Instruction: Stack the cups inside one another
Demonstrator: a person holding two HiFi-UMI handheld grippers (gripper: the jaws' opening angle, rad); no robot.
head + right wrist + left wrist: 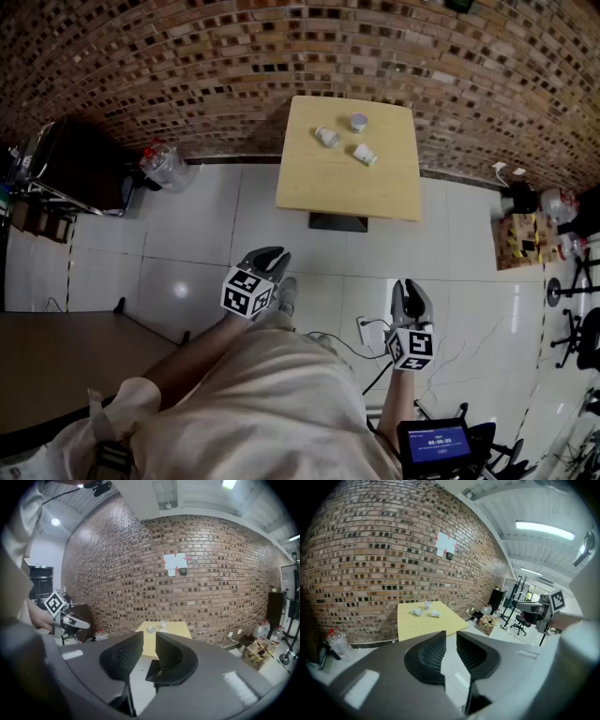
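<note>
This is a bare test room of the lab or office kind, not a home. A long brick wall [187,66] runs behind a glossy white tiled floor [187,244], and one plain yellow table [347,178] stands alone against it. Strip lights [544,529] hang from a white panelled ceiling. Wheeled office chairs [519,622] crowd one side beside a cardboard box [521,239]. Loose cables [347,345] trail over the tiles to a socket block [367,330] – working gear, not furnishing – and a small screen [434,442] shows a running timer. Sheets of paper [174,563] are taped to the bricks.
</note>
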